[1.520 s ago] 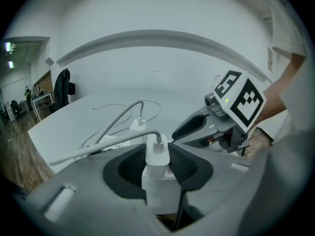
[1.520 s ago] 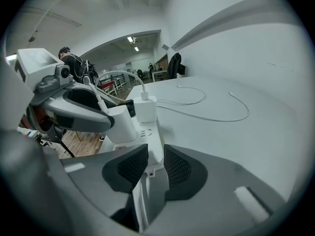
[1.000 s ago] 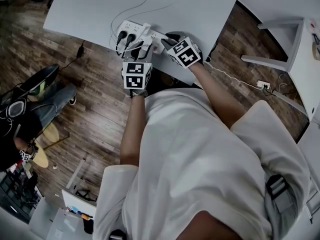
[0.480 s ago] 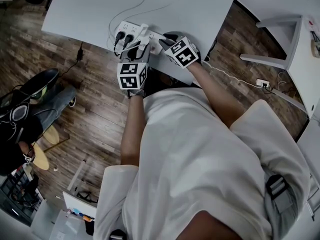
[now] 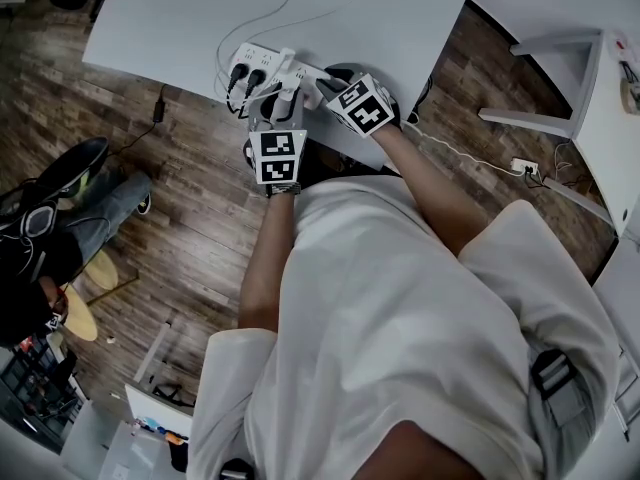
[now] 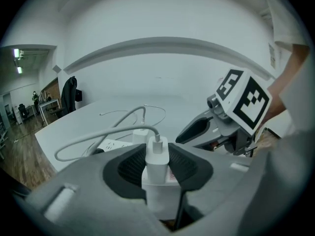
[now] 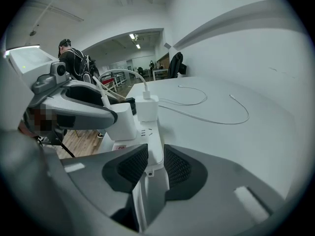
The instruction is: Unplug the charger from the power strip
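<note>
The white charger (image 6: 157, 191), a white cable rising from its top, sits upright between the ribbed pads of my left gripper (image 6: 157, 157), which is shut on it. In the right gripper view the same charger (image 7: 120, 119) stands on the white power strip (image 7: 150, 132) with a left finger (image 7: 78, 104) against it. My right gripper (image 7: 155, 163) is shut on the strip's near end. From the head view, the left gripper (image 5: 283, 96) comes at the power strip (image 5: 250, 56) from the table's near edge and the right gripper (image 5: 328, 80) from the right.
A second white charger (image 7: 146, 107) and two black plugs (image 5: 240, 76) occupy further sockets. Thin white cables (image 7: 216, 116) loop over the white table (image 5: 180, 18). The strip lies near the table's front edge. A seated person (image 5: 50, 238) is at left, a white stand (image 5: 570, 78) at right.
My left gripper has rolled a little about its own line, its marker cube now squarer to the head camera. The right gripper and the strip have not moved.
</note>
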`<state>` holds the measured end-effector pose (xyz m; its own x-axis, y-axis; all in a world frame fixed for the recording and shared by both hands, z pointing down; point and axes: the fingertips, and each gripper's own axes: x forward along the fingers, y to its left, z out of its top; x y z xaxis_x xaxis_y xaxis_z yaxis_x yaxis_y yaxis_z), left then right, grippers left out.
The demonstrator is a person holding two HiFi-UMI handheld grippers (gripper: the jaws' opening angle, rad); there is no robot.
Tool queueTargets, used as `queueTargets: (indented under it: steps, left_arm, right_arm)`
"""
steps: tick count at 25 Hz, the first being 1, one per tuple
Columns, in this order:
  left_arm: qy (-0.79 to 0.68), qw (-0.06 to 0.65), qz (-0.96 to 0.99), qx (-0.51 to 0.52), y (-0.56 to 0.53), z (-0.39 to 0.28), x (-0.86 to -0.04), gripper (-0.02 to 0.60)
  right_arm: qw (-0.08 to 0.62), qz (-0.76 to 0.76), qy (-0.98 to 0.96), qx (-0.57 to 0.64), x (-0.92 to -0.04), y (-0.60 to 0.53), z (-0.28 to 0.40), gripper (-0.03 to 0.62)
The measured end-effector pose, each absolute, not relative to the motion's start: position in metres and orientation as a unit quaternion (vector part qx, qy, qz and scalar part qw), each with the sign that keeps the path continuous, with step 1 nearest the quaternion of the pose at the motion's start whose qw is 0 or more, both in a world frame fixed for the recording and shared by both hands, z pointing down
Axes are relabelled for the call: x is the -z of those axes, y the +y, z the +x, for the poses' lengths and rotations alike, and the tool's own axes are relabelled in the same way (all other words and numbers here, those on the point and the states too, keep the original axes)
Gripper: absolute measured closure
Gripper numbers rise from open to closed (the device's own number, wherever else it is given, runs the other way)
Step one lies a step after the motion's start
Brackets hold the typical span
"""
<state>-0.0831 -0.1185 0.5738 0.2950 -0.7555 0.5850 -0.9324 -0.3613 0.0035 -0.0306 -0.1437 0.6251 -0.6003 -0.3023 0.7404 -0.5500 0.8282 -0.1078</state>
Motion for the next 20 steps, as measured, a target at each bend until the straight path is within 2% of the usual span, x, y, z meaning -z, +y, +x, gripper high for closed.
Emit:
queueTargets:
  steps: [13, 20]
  left_arm:
    - [-0.556, 0.227, 0.777, -0.189, -0.1197, -0.0892, -0.5718, 0.440]
    - [-0.534, 0.165, 0.789, -0.257, -0.1214, -0.0816, -0.5707, 0.442]
  right_arm:
    - [0.369, 0.249, -0.880, -0.165, -0.6259, -0.1473, -0.0311, 0.488]
    - [0.375, 0.245, -0.879, -0.164, -0.6241, -0.1466, -0.0319, 0.488]
